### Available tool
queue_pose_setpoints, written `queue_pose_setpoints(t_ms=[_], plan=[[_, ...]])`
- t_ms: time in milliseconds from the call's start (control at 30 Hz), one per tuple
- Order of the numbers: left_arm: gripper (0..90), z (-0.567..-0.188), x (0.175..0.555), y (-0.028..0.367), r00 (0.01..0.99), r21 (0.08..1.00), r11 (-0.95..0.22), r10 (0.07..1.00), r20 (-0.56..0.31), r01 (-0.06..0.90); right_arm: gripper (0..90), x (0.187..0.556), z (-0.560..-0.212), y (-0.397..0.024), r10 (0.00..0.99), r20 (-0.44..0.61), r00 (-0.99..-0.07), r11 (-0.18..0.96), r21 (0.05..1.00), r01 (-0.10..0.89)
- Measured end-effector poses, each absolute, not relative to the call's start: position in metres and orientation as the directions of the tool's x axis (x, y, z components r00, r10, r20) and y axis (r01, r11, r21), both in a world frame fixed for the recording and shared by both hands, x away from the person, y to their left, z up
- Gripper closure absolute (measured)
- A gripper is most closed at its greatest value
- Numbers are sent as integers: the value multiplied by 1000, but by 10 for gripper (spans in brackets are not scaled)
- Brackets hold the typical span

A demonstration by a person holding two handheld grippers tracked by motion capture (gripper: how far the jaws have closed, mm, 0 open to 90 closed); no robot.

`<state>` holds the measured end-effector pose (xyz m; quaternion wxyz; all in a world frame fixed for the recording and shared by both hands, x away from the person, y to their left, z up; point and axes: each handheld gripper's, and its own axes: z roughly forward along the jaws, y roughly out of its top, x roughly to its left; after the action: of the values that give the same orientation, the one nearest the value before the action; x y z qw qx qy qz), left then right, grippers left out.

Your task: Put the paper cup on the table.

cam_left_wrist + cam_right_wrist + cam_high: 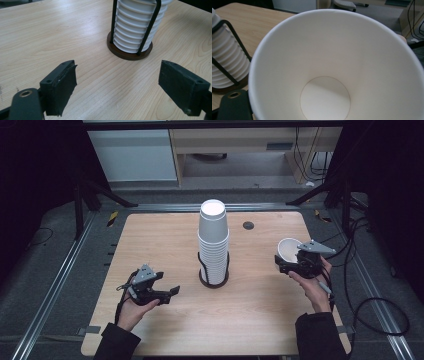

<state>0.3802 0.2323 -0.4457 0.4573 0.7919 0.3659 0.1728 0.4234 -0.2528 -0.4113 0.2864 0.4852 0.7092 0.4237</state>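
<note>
Jaws of the left gripper (167, 294) stand spread wide with nothing between them, low over the bare wood of the table (150, 235) at about eight o'clock from the table's middle, pointing toward three o'clock. In the left gripper view the two black pads (62, 87) frame only wood grain, and the stack of paper cups (138, 25) rises beyond them at about one o'clock, well apart from either pad. That stack (213, 242) stands upright near the centre of the table, nested inside a black wire holder (214, 279) on a dark round base. At about three o'clock from the stack, near the table's right edge, the right gripper (287, 262) carries a single white paper cup (289, 248), tilted so that its open mouth faces up and back toward the person. In the right gripper view this cup (332, 65) sits right against the camera, its inside and round bottom plain to see; the jaws are hidden behind it, yet they are clenched on the cup, holding it off the table.
</note>
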Motion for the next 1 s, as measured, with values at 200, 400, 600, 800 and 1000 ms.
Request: queue_pose_setpoints(t_ms=[200,400,600,800,1000], plan=[[143,-446,381,234,666,852,-309,743,-61,422,141,427,-418,-261,938,6,-346,164,873,460],[143,-445,382,239,654,857,-297,754,-61,422,140,431,-427,-266,944,3,-329,163,864,476],[143,-444,380,240,655,858,-301,754,-54,417,139,434,-436,-270,947,0,-320,171,844,508],[143,-443,380,241,651,859,-300,757,-49,414,139,440,-448,-265,942,-27,-336,217,810,545],[142,-443,380,241,652,858,-303,756,-48,414,139,443,-460,-263,939,-25,-343,225,800,556]])
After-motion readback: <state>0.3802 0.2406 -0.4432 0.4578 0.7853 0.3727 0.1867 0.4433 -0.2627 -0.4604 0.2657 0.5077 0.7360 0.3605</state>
